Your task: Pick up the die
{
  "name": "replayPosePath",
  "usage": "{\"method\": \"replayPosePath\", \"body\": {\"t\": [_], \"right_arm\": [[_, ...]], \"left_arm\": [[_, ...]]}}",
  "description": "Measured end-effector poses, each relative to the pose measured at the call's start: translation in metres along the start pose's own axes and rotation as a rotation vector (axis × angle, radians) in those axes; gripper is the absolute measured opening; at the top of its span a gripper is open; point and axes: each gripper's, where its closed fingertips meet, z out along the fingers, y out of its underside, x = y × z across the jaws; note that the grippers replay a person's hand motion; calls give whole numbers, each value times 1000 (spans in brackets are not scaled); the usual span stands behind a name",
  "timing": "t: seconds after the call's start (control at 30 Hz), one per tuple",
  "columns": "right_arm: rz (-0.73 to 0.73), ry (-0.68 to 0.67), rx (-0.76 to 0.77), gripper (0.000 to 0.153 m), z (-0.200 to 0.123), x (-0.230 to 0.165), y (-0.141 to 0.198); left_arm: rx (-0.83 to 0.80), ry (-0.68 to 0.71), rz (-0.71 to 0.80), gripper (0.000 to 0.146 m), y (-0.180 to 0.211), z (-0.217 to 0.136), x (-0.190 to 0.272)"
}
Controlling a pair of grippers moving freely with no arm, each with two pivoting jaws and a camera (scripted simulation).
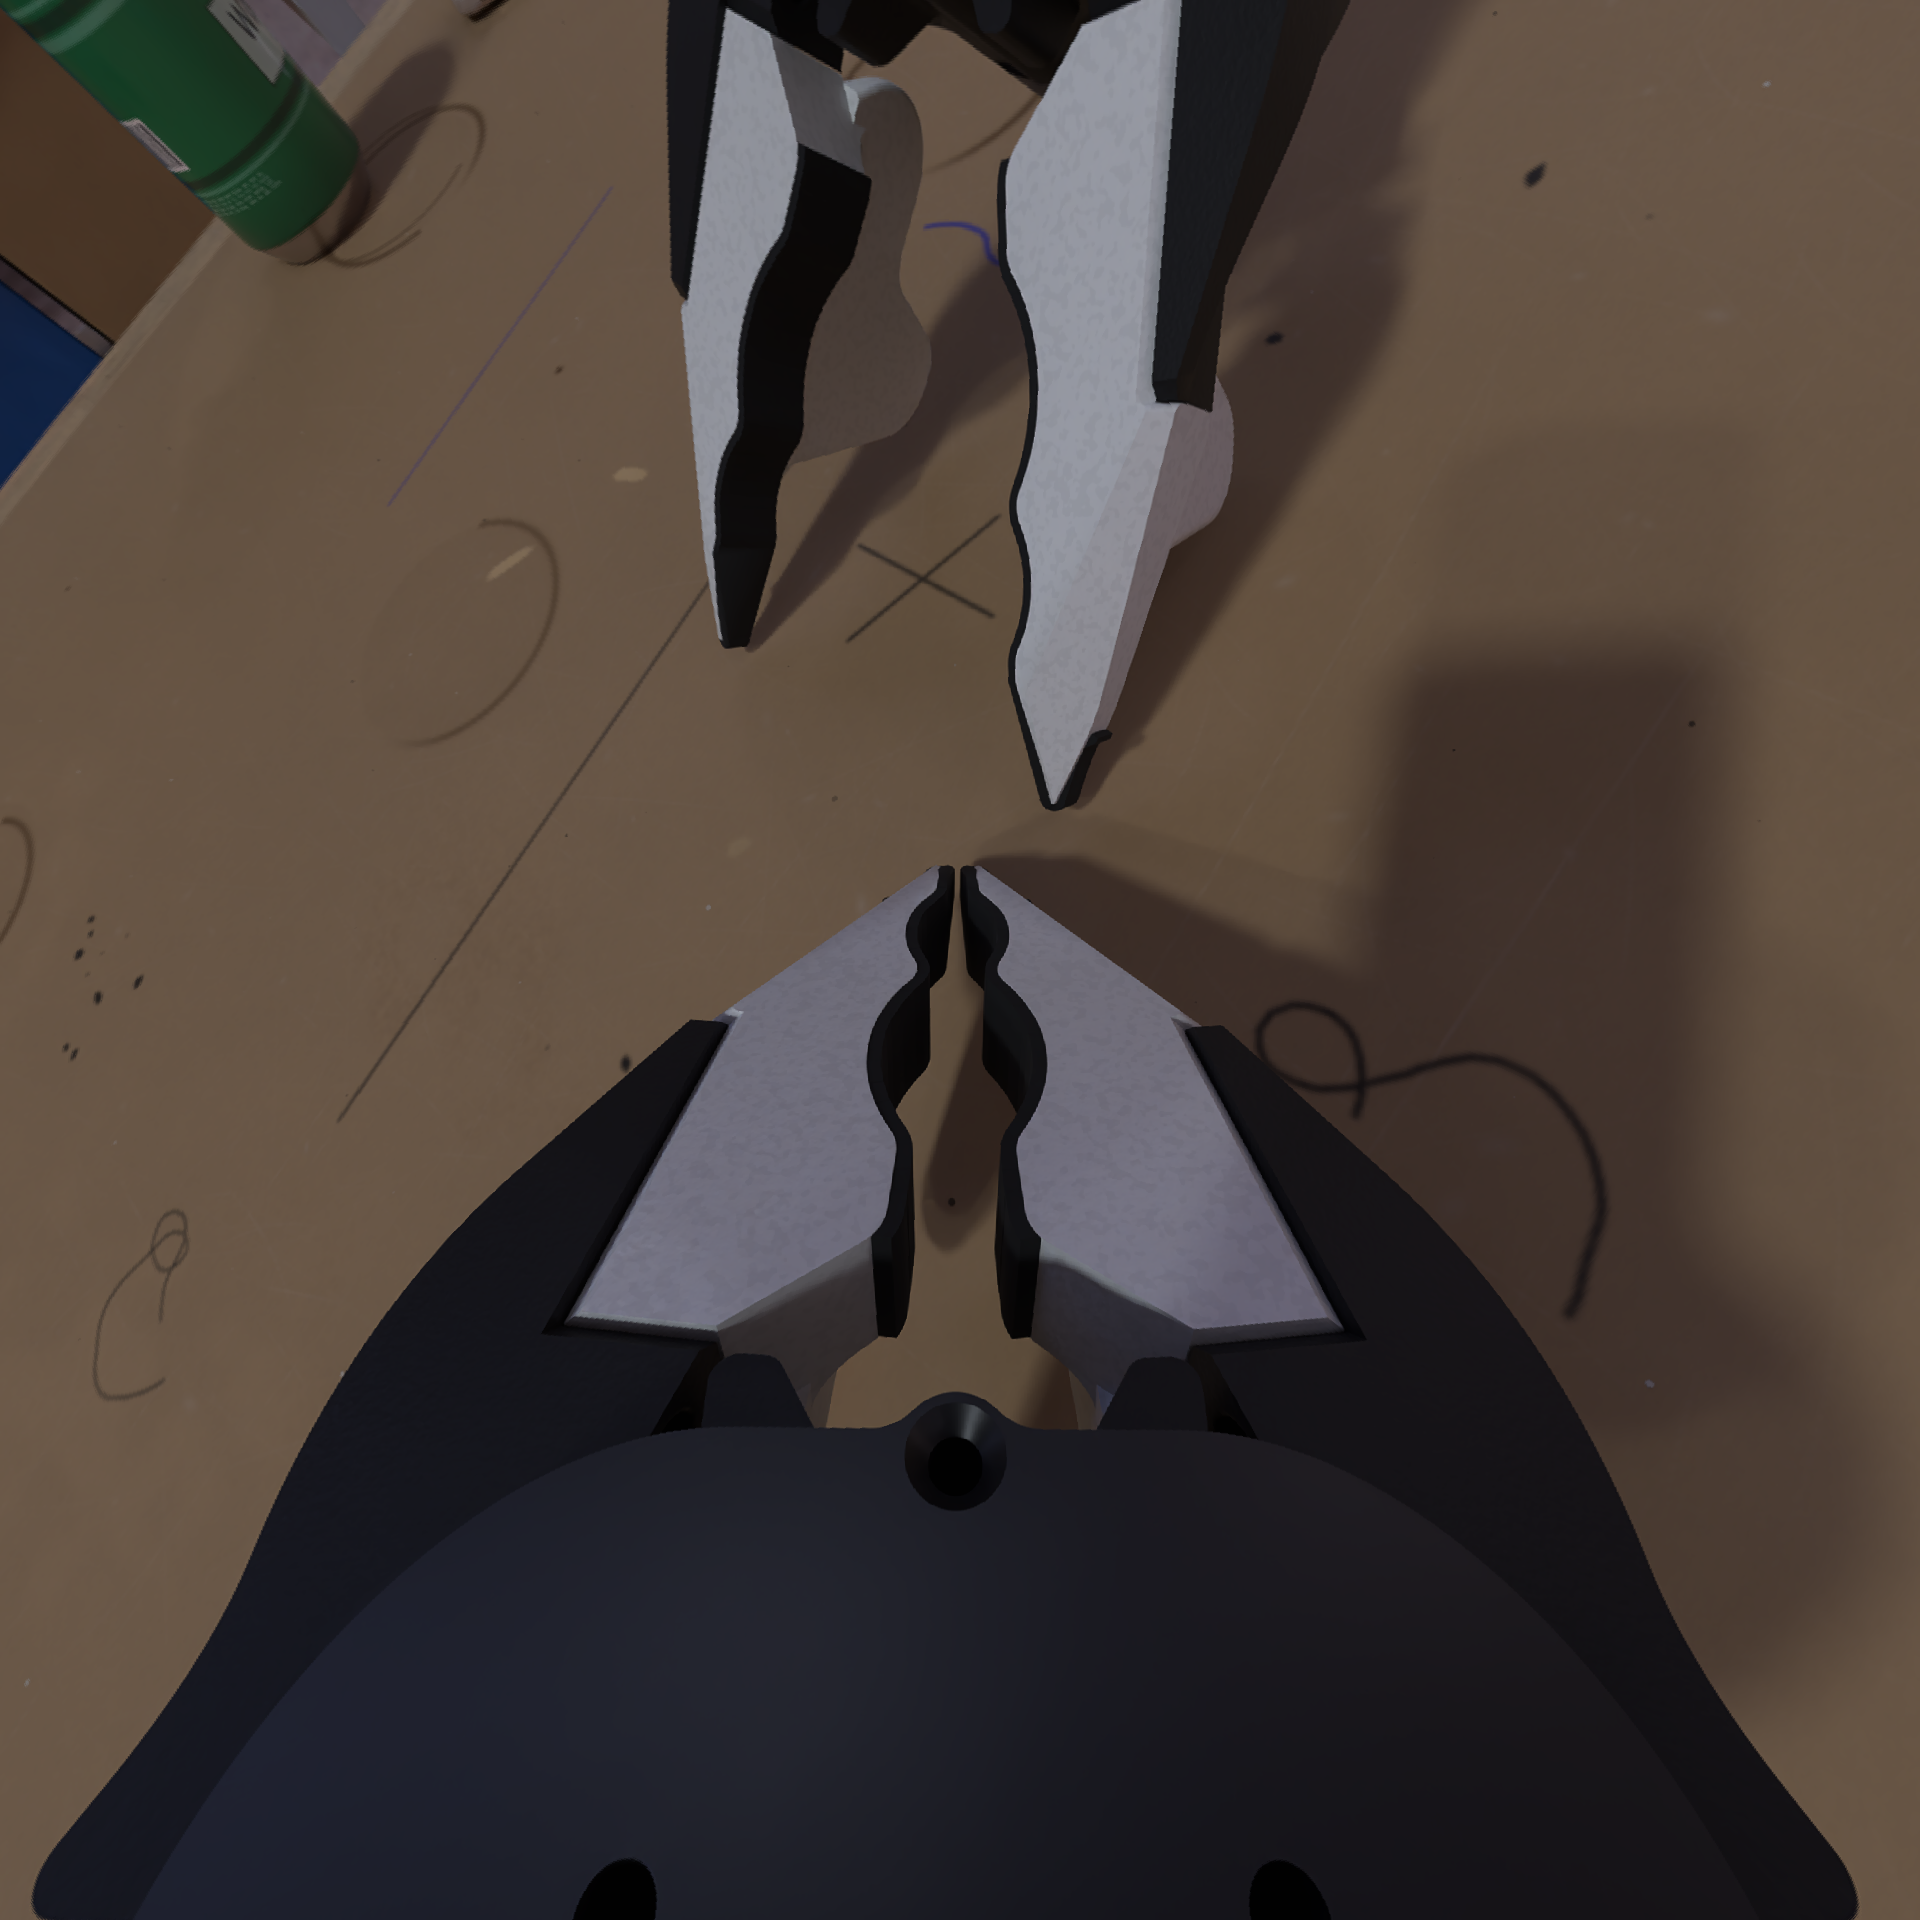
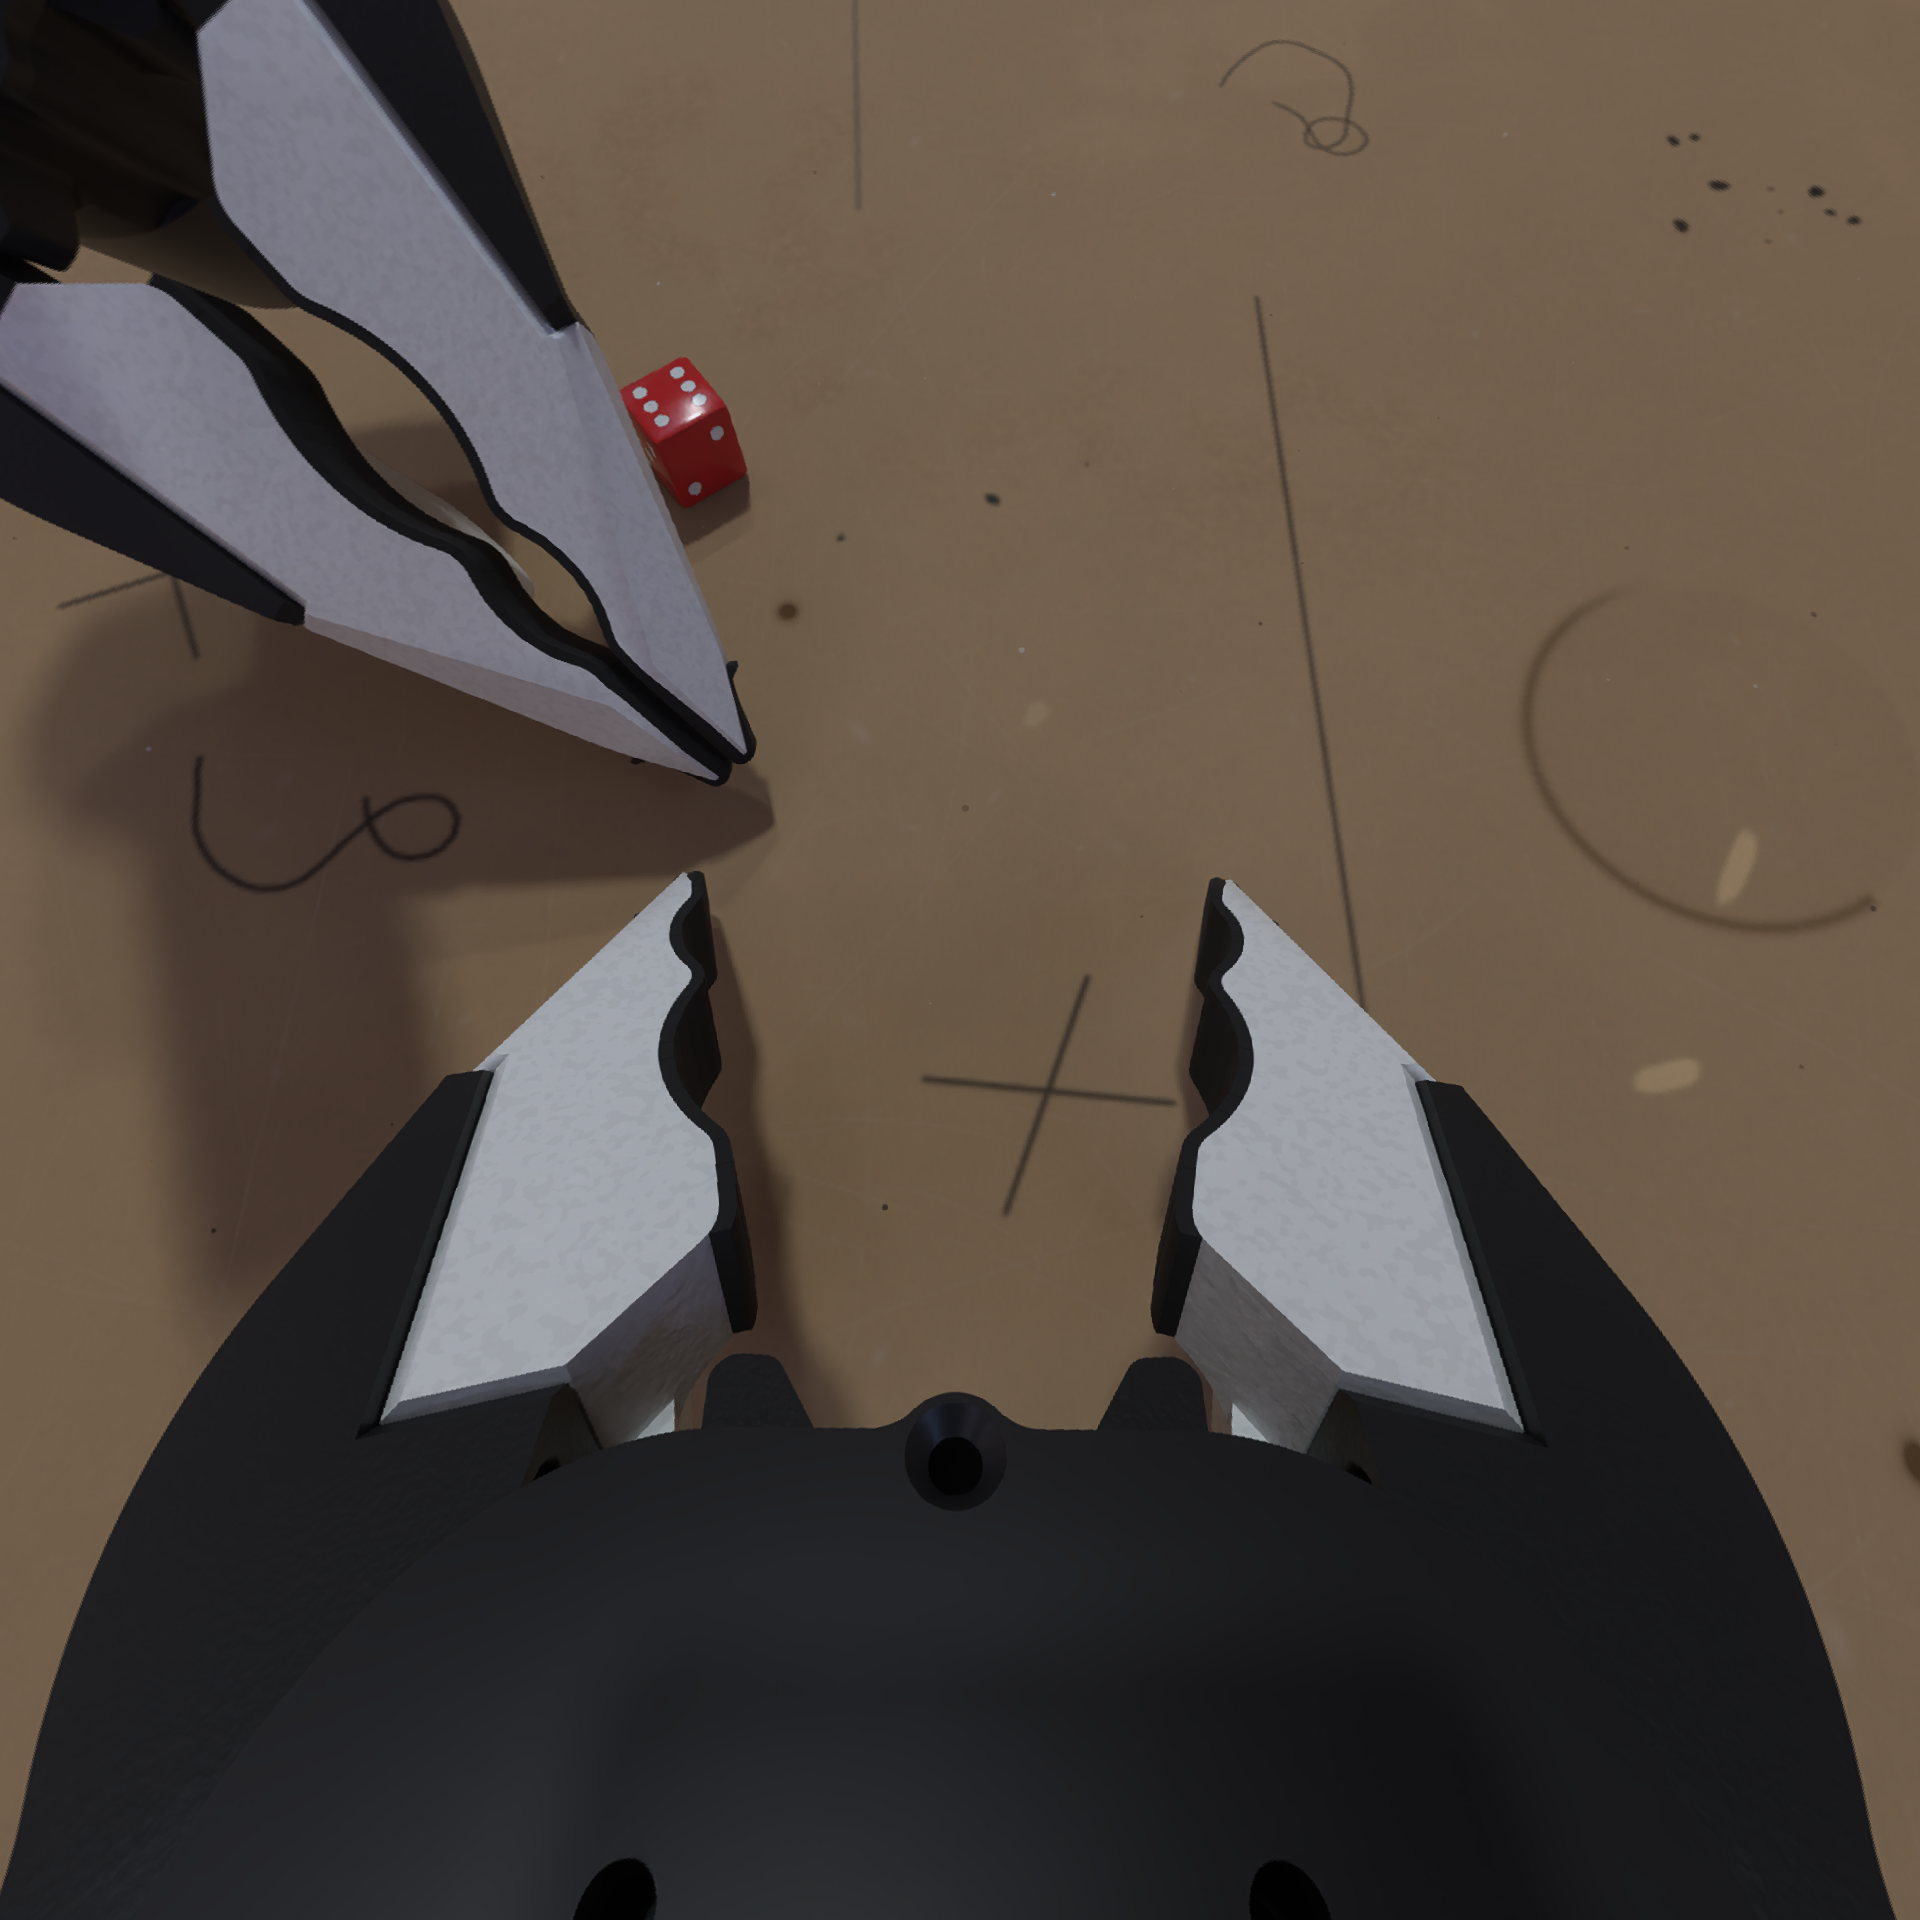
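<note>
In the left wrist view, the left tool (image 1: 957, 871) is seen nearest, its fingers brought together with only a sliver of gap at the tips and nothing held between them. Just beyond its tips, the right tool (image 1: 896, 722) is seen pointing back toward it, fingers spread apart and empty, above a pencilled cross (image 1: 923, 579) on the brown desk (image 1: 1455, 416). Farther off, at the upper left, a green can (image 1: 223, 125) is seen lying tilted near the desk's edge. In the right wrist view, the right tool (image 2: 956, 883) is shown nearest with its fingers wide apart and a cross (image 2: 1047, 1093) drawn on the desk (image 2: 1039, 416) visible between them. Past its left fingertip, the left tool (image 2: 727, 767) is seen closed, tips close to the desk. Beyond that, the red die (image 2: 691, 431) is found resting on the desk, just behind the left tool's upper finger and partly hidden by it, untouched by either tool.
</note>
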Motion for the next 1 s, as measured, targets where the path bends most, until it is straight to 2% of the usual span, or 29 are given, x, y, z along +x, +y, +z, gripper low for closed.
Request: {"method": "replayPosePath", "body": {"t": [0.7, 1.0], "right_arm": [[27, 20, -1, 91, 0, 1, -1], [-2, 19, -1, 90, -1, 2, 1]], "left_arm": [[-55, -143, -47, 1, -2, 1, 0], [-45, -127, -41, 1, -2, 0, 4]]}}
